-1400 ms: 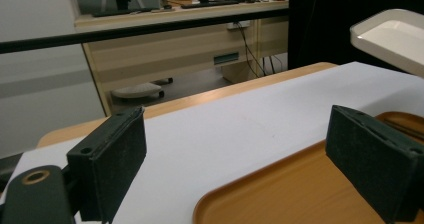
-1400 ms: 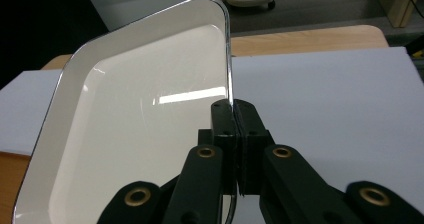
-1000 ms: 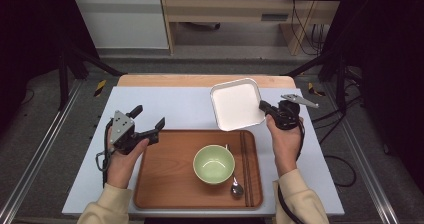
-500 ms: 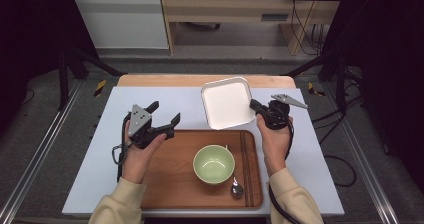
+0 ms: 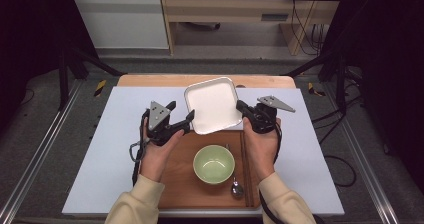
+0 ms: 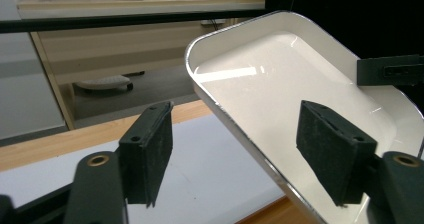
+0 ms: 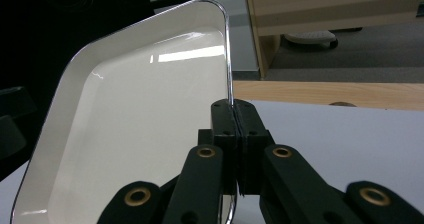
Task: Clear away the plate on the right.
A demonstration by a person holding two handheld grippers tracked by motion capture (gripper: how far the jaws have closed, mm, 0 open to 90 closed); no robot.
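Tray (image 5: 213, 105) rim pinched in right tongs (image 5: 241, 108); left tongs (image 5: 183, 120) straddle opposite rim.

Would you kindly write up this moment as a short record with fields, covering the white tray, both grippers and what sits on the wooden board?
Held item: white tray, lifted and tilted above the table
Right gripper: shut on the tray's rim
Left gripper: jaws have just been closing, straddling the opposite rim, pads not yet pressing
Wooden board: holds green bowl, spoon, chopsticks
Bowl contents: empty
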